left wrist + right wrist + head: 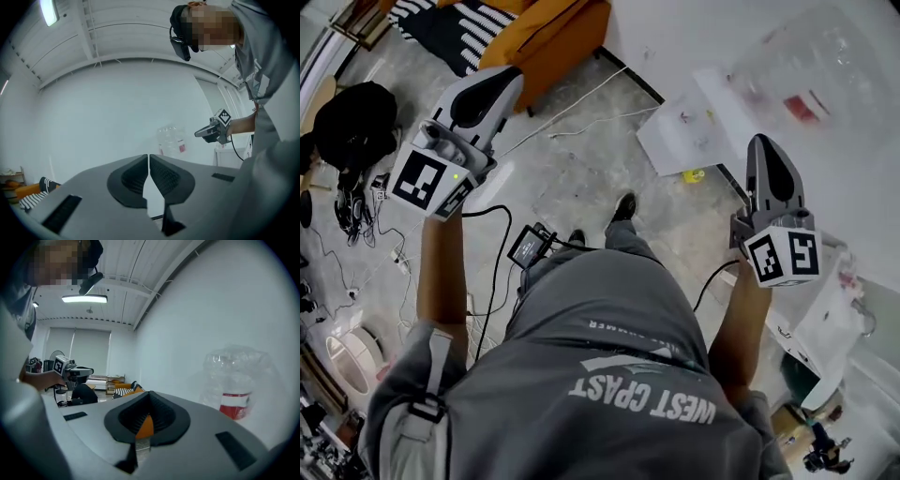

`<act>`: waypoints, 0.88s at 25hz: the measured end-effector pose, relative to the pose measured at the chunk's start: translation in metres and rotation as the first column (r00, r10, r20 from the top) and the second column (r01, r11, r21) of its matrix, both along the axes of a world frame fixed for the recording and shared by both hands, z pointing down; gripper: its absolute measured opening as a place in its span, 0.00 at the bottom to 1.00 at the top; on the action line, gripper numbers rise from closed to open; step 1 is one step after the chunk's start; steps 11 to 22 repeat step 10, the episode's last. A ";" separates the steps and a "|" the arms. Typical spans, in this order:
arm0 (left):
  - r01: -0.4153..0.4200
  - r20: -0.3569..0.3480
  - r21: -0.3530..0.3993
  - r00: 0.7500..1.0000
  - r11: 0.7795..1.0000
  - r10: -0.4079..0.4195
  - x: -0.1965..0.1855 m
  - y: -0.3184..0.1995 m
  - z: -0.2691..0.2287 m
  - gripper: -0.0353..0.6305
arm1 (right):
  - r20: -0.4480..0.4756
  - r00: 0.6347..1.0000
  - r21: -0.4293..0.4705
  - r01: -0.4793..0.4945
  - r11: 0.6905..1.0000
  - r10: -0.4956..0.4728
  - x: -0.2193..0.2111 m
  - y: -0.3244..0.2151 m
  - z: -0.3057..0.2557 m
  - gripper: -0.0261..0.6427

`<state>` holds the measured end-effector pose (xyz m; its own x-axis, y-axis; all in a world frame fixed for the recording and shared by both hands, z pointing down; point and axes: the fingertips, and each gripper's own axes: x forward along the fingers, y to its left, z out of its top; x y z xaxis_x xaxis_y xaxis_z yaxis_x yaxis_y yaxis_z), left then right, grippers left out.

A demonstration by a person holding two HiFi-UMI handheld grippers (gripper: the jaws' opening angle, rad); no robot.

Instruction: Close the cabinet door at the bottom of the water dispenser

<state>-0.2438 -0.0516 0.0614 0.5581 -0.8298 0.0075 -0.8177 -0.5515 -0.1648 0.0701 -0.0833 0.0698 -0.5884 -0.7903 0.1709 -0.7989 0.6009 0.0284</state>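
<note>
Both grippers are held high in front of the person, away from the floor. My left gripper (514, 77) is at the upper left of the head view, jaws shut with nothing between them (148, 157). My right gripper (761, 142) is at the right, also shut and holding nothing (150, 395). The water dispenser's clear bottle (806, 70) with a red label stands by the white wall (171, 140) (236, 385). A white flat panel (684, 131) lies low by the dispenser's foot; I cannot tell if it is the cabinet door. Each gripper view shows the other gripper (202, 133) (88, 372).
An orange sofa (553, 37) with a striped cushion stands at the back. Cables (492, 272), a black bag (356, 122) and a small screen device (530, 246) lie on the grey floor to the left. White fittings (825, 328) are at the right.
</note>
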 end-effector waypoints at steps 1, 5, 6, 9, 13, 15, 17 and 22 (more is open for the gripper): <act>0.007 0.003 -0.005 1.000 1.000 -0.007 -0.003 0.002 0.003 0.09 | 0.001 1.000 0.011 -0.005 1.000 0.005 0.003 0.003 -0.005 0.08; 0.038 0.011 -0.091 0.999 0.995 -0.037 -0.014 0.012 0.040 0.09 | 0.002 1.000 0.036 -0.019 0.999 0.019 0.013 0.014 -0.019 0.08; 0.047 0.011 -0.126 0.999 0.991 -0.046 -0.019 0.016 0.056 0.09 | 0.002 1.000 0.039 -0.022 0.999 0.022 0.016 0.017 -0.020 0.08; 0.104 0.006 -0.249 0.994 0.963 -0.106 -0.040 0.031 0.107 0.09 | -0.002 0.999 0.040 -0.032 0.999 0.032 0.022 0.026 -0.024 0.08; 0.126 0.003 -0.290 0.991 0.949 -0.130 -0.048 0.037 0.124 0.09 | -0.004 0.999 0.040 -0.035 0.999 0.036 0.024 0.030 -0.025 0.08; 0.126 0.003 -0.290 0.991 0.949 -0.130 -0.048 0.037 0.124 0.09 | -0.004 0.999 0.040 -0.035 0.999 0.036 0.024 0.030 -0.025 0.08; 0.126 0.003 -0.290 0.991 0.949 -0.130 -0.048 0.037 0.124 0.09 | -0.004 0.999 0.040 -0.035 0.999 0.036 0.024 0.030 -0.025 0.08; 0.126 0.003 -0.290 0.991 0.949 -0.130 -0.048 0.037 0.124 0.09 | -0.004 0.999 0.040 -0.035 0.999 0.036 0.024 0.030 -0.025 0.08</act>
